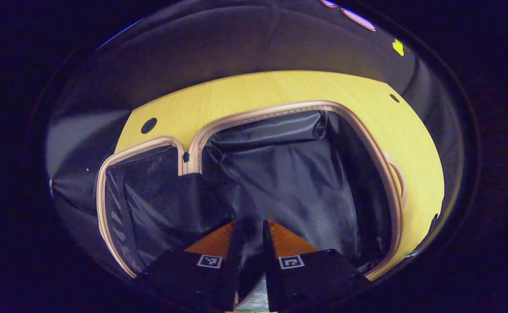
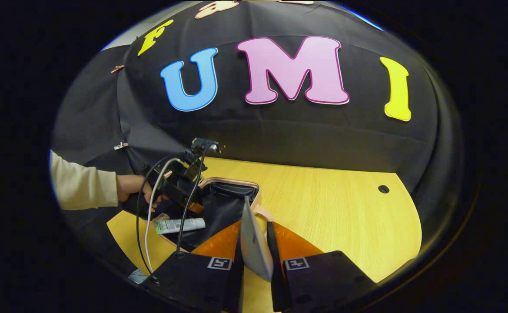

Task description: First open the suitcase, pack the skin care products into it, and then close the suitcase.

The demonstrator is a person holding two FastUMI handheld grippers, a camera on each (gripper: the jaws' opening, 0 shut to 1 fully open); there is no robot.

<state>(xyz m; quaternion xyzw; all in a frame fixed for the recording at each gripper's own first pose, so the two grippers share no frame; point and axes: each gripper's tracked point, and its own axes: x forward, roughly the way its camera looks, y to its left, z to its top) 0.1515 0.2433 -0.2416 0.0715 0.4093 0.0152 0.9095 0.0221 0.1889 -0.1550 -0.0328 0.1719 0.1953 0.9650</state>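
one open suitcase [image 1: 288, 182], perhaps two tubes [image 2: 179, 225]

Table [image 1: 254, 93]: wood-grain top, light finish, smooth with a low sheen, across the upper middle of the left gripper view.

Suitcase [image 1: 380, 174]: pale rim band smooth, plastic-like, with stitched zipper tape alongside. Lining [image 1: 293, 174] at frame centre: thin dark cloth, creased, slightly glossy. Left compartment carries a matt mesh panel [image 1: 149, 191].

Tube [image 2: 179, 225], lower left of the right gripper view: glossy plastic.

Sleeve [image 2: 80, 184], left edge: soft matt knit cloth.

Cables [image 2: 149, 217]: smooth, rubbery sheath.
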